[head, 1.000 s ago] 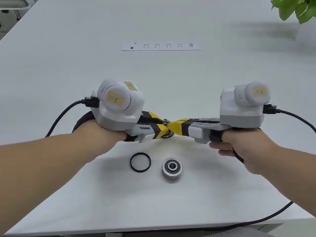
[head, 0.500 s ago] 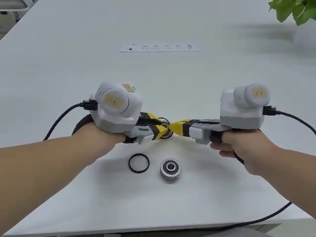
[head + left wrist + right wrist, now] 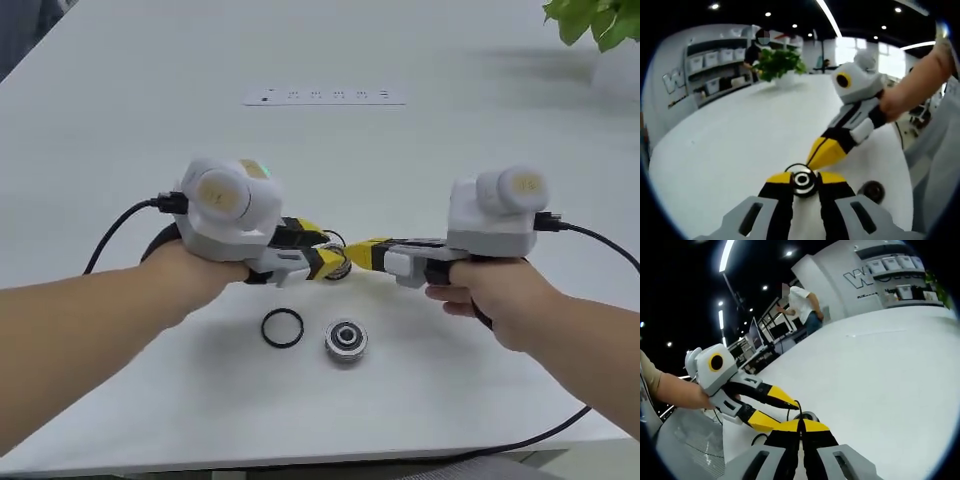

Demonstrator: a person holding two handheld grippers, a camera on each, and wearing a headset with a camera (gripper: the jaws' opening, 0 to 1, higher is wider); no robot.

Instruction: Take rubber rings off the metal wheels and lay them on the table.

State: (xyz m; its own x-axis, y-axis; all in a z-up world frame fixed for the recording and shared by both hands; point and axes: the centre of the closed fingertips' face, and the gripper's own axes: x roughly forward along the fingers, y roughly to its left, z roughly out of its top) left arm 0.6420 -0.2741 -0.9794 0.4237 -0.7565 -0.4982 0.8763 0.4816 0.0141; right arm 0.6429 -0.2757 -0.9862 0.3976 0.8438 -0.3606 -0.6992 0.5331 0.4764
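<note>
One ring (image 3: 282, 328), one wheel (image 3: 346, 339) — on table (image 3: 150, 120)

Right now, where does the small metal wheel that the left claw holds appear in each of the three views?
Head view: wheel at the centre, in the left claw, over the white table.
Left gripper view: wheel low in the middle, between that claw's yellow tips.
Right gripper view: wheel low in the middle, just past the tips of the right claw.
Shared landmark: the white table, behind the wheel in all three.
</note>
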